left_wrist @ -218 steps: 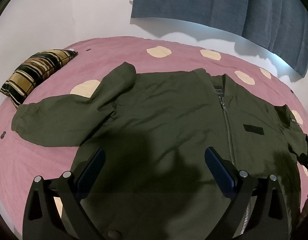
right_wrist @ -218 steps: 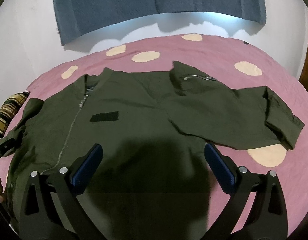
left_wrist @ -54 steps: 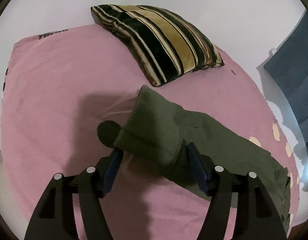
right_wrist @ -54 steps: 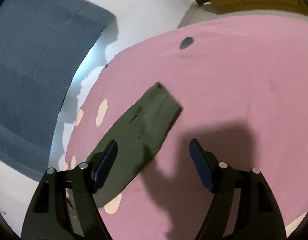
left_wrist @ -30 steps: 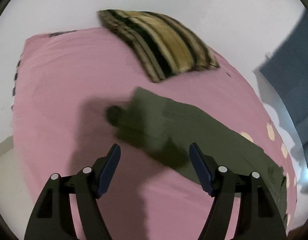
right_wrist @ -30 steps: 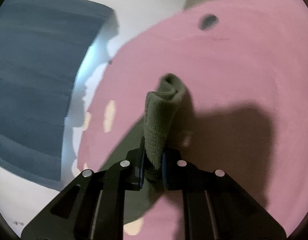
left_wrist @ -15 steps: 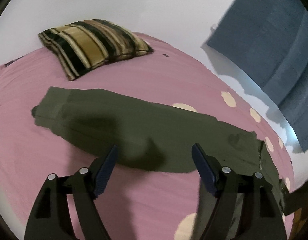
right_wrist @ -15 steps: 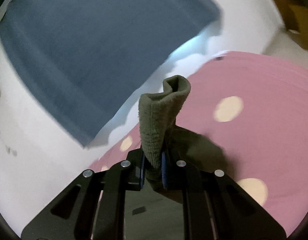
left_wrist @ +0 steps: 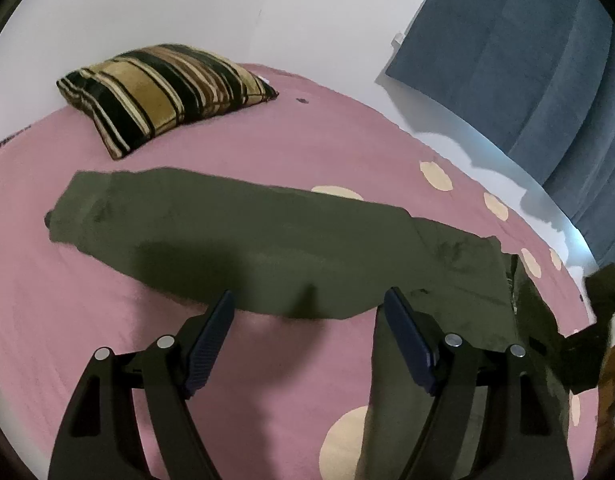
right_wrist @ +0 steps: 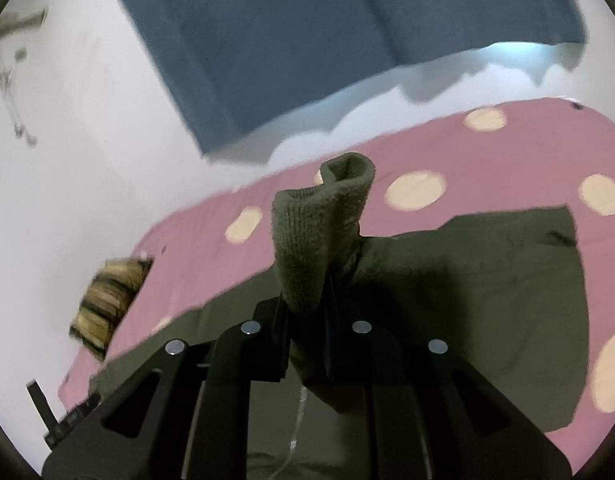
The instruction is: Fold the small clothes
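Observation:
An olive-green jacket lies on the pink spotted bedspread. Its left sleeve lies flat and stretched out, with the cuff toward the pillow. My left gripper hovers open just short of that sleeve's near edge, with only bedspread between its fingers. My right gripper is shut on the ribbed cuff of the right sleeve. That cuff stands up out of the jaws, lifted above the jacket's body. The sleeve hangs down from it and hides part of the front zip.
A striped black-and-gold pillow rests at the far left of the bed, also in the right wrist view as the pillow. A blue curtain hangs on the white wall behind the bed. A wooden edge shows at the far right.
The left gripper backed off the left cuff and swung right along the flat sleeve. The right gripper closed on the right cuff, then lifted it and carried it over the jacket's body.

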`<state>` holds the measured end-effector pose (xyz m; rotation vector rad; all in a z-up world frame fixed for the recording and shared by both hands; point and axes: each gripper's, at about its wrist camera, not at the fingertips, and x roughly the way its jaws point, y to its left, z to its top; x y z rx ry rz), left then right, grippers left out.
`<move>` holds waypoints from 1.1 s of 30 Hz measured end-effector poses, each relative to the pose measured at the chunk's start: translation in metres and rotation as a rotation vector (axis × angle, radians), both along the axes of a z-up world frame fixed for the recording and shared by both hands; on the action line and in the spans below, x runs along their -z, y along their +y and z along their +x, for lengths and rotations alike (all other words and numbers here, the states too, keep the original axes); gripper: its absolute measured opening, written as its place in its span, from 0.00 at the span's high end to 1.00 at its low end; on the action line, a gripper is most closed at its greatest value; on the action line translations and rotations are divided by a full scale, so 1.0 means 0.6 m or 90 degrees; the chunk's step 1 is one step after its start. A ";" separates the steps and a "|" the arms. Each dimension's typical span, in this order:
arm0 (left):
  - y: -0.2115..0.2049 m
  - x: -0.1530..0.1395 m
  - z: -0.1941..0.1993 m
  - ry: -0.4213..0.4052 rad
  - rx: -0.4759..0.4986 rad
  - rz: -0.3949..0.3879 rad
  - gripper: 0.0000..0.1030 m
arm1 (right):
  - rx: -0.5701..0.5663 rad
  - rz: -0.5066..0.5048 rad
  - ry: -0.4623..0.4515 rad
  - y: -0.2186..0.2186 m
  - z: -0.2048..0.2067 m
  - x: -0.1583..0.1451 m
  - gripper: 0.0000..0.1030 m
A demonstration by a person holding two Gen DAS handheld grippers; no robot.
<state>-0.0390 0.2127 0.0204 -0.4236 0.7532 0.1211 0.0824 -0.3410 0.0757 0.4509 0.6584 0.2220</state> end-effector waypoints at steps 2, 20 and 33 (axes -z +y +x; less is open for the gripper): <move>0.001 0.005 0.000 0.004 0.000 -0.006 0.26 | -0.023 -0.011 0.019 0.035 0.006 0.017 0.88; -0.013 0.034 0.005 0.029 0.011 -0.029 0.26 | -0.164 -0.150 0.139 0.299 0.044 0.171 0.72; -0.027 0.049 0.011 0.045 0.029 -0.033 0.26 | -0.326 0.012 0.121 0.282 -0.025 0.140 0.36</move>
